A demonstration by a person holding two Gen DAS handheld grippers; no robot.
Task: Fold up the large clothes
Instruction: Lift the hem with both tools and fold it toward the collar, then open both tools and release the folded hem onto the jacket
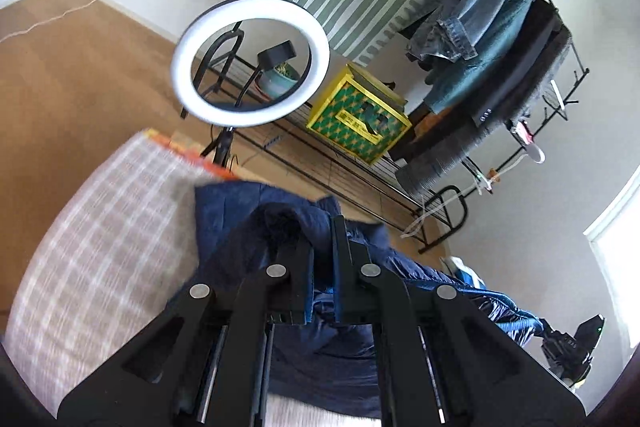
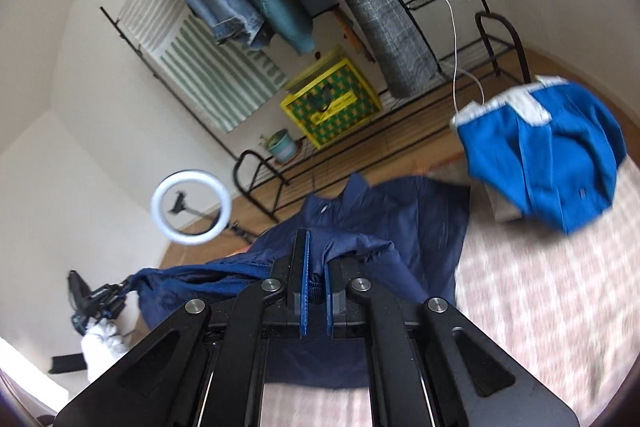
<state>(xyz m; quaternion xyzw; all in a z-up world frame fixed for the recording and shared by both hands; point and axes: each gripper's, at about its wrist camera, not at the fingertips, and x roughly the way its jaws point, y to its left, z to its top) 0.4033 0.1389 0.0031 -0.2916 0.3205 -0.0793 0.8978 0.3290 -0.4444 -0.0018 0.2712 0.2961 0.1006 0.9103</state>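
Navy jacket (image 1: 240, 211) fabric is pinched in the jaws of both grippers. From the left wrist camera, the left gripper (image 1: 322, 227) has its jaws pressed on a raised fold of the dark blue cloth, which drapes down over a plaid bed cover (image 1: 100, 235). From the right wrist camera, the right gripper (image 2: 316, 259) nips another bunch of the same jacket between its blue pads (image 2: 306, 287), the garment stretched between the two. A bright blue garment (image 2: 560, 163) lies on the plaid cover nearby. Beyond stand a lit ring light (image 1: 250, 61), a yellow-green crate (image 1: 360, 113) and a clothes rack (image 1: 568, 39) hung with jackets.
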